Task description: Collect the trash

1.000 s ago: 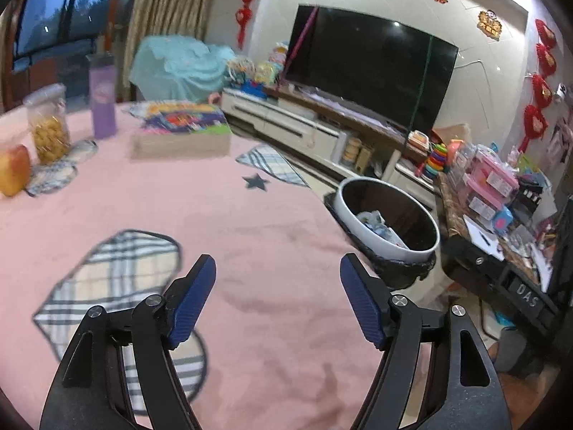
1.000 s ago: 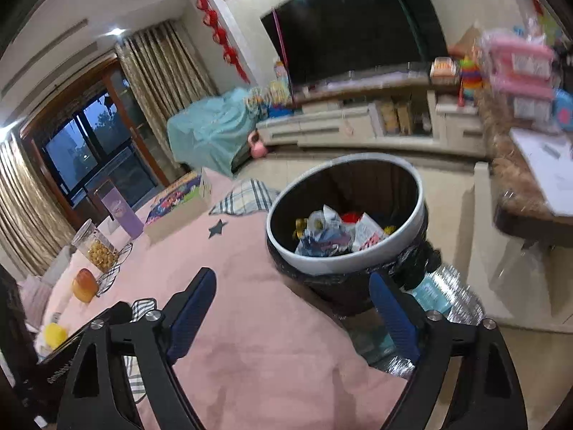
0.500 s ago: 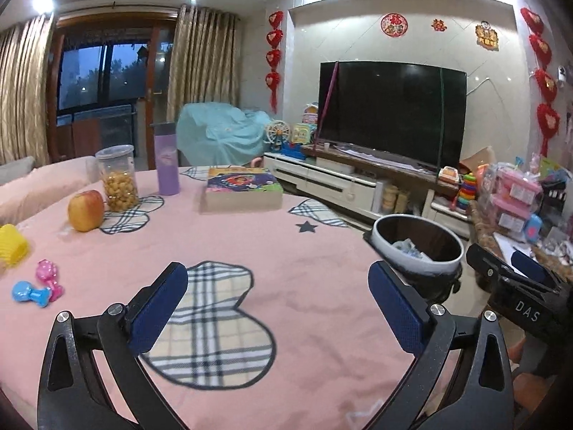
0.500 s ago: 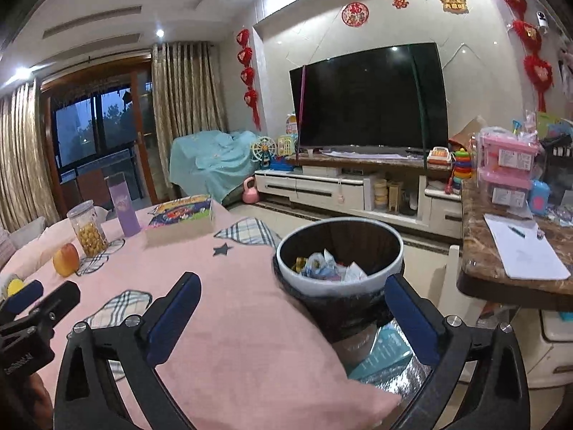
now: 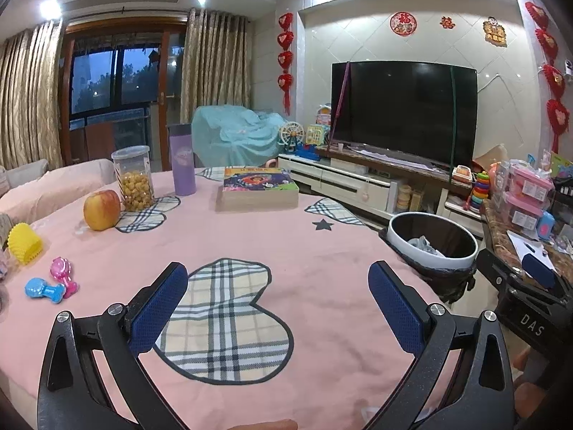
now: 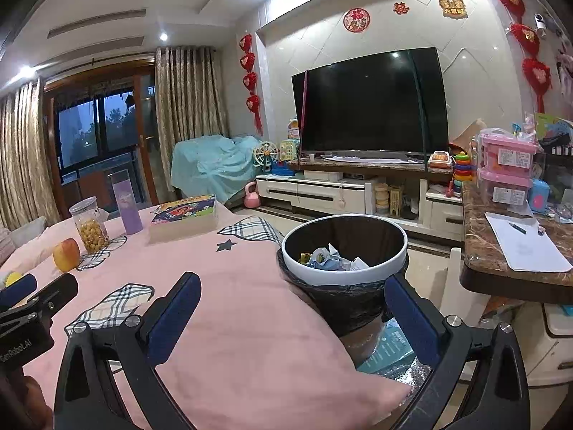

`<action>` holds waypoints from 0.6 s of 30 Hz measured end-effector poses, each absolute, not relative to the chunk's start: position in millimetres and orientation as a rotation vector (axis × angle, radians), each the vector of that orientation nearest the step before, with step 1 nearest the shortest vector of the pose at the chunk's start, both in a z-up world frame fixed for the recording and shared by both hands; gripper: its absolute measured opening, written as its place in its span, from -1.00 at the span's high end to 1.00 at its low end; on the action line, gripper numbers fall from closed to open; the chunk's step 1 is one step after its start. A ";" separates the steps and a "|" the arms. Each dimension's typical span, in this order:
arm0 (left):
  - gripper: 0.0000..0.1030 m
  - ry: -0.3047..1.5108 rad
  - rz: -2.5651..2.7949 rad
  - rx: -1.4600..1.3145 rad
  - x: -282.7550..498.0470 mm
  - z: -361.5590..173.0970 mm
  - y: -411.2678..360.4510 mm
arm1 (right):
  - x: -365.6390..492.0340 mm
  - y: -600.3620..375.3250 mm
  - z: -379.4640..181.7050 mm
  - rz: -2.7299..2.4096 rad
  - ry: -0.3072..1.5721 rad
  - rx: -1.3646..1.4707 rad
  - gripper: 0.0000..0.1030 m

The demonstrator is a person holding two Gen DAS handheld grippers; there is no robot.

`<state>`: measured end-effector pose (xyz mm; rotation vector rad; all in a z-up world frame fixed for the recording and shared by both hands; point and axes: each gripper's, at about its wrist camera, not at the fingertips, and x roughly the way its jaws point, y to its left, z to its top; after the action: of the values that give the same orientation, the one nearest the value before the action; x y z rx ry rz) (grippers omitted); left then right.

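The trash bin (image 6: 343,279), white-rimmed with a black bag liner, stands against the right edge of the pink-covered table (image 6: 247,286). Crumpled paper and wrappers (image 6: 333,259) lie inside it. My right gripper (image 6: 292,281) is open and empty, hovering over the table corner just short of the bin. My left gripper (image 5: 277,276) is also open and empty, above a plaid heart patch (image 5: 222,322) on the cloth. From there the bin (image 5: 435,259) shows to the right. No loose trash is visible on the cloth.
At the table's far left are an apple (image 5: 102,209), a snack jar (image 5: 134,179), a purple bottle (image 5: 182,161) and a boxed book (image 5: 258,188). Small plastic toys (image 5: 50,285) lie at the left edge. A marble counter (image 6: 501,272) stands right of the bin.
Both grippers' jaws have spread wider. Both views have tilted up from the table and bin toward the room. The right gripper has drawn back from the bin.
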<state>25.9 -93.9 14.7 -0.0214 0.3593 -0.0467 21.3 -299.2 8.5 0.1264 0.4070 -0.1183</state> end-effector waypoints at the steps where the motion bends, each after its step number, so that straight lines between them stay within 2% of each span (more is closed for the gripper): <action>1: -1.00 0.356 -0.046 -0.021 25.3 15.5 -94.5 | 20.8 -299.1 8.6 -0.116 0.406 0.127 -1.00; 18: -1.00 0.337 -0.050 -0.013 21.0 18.3 -97.1 | 18.0 -301.3 10.0 -0.106 0.400 0.147 -1.00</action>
<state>21.0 -97.1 18.3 -0.0131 0.3369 -0.0504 18.0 -301.3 10.0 0.1465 0.3996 -0.1057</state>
